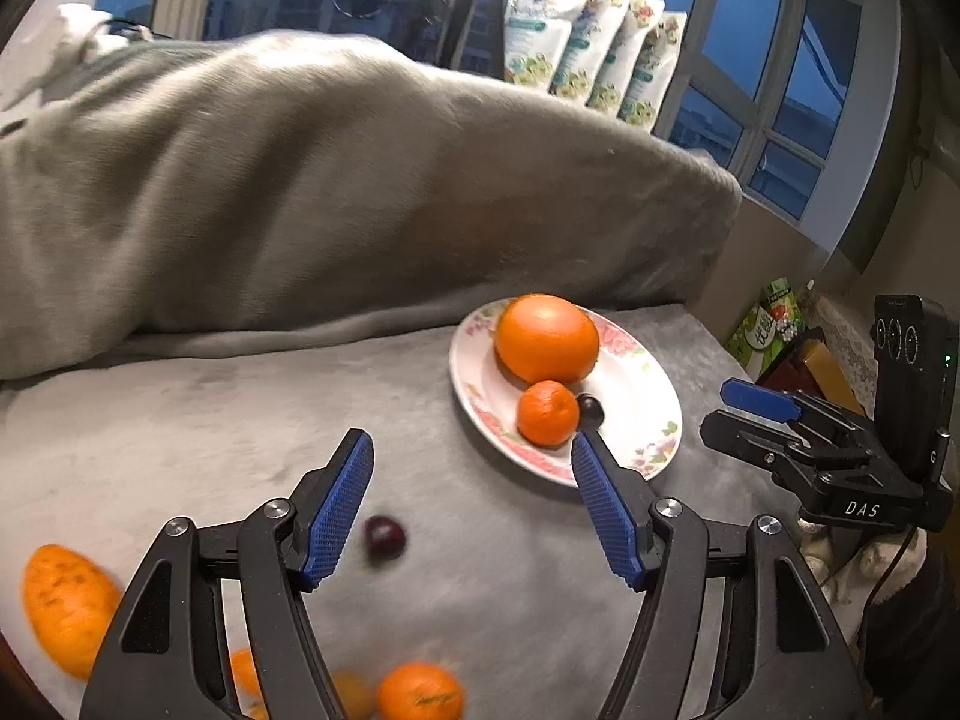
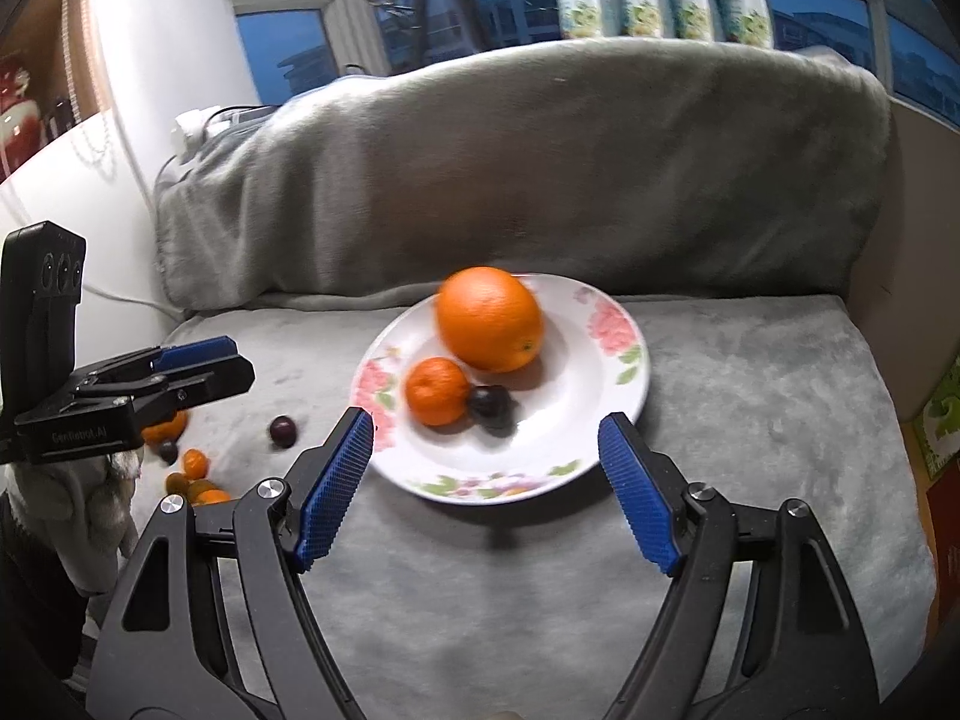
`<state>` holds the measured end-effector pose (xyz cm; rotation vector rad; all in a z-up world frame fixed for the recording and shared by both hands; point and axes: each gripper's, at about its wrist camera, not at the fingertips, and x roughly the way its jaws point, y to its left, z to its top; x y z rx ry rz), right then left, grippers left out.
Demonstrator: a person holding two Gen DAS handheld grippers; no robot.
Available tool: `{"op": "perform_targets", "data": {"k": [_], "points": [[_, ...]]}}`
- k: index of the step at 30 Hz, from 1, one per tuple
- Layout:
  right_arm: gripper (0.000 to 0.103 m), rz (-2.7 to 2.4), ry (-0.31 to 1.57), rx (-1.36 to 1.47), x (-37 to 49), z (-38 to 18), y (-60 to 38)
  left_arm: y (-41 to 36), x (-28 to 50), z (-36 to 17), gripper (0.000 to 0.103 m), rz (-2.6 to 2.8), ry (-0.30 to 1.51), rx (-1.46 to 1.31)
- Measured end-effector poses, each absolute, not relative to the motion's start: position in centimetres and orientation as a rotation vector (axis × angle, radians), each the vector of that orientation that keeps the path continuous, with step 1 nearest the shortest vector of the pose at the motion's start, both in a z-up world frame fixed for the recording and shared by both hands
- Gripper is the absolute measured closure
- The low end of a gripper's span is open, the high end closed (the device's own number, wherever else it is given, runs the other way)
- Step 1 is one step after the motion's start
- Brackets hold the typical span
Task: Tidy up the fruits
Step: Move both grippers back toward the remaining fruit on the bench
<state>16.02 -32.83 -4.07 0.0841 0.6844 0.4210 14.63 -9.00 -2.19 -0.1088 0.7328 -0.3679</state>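
A white floral plate [image 1: 642,414] [image 2: 600,384] on the grey cushion holds a large orange [image 1: 546,336] [image 2: 489,318], a mandarin [image 1: 547,412] [image 2: 437,391] and a dark plum [image 1: 591,410] [image 2: 489,402]. A loose dark plum [image 1: 385,537] [image 2: 282,431] lies left of the plate, between my left gripper's fingers in its view. My left gripper [image 1: 474,456] [image 2: 204,354] is open and empty above the cushion. My right gripper [image 2: 486,438] [image 1: 756,399] is open and empty in front of the plate. Several mandarins [image 1: 420,693] [image 2: 195,462] and a large orange fruit [image 1: 66,606] lie at the left.
The grey blanket-covered sofa back [image 1: 300,192] [image 2: 540,168] rises behind the cushion. Patterned pouches [image 1: 600,42] stand on the window sill. Boxes [image 1: 774,318] sit past the cushion's right edge.
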Motion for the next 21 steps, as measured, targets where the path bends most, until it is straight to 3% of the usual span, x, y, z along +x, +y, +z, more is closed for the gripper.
{"op": "perform_targets", "data": {"k": [21], "points": [[0.023,0.65,0.709,-0.053,12.5,-4.5,-23.2,5.4,6.8,-2.1,0.034,-0.065,0.68,-0.193]]}}
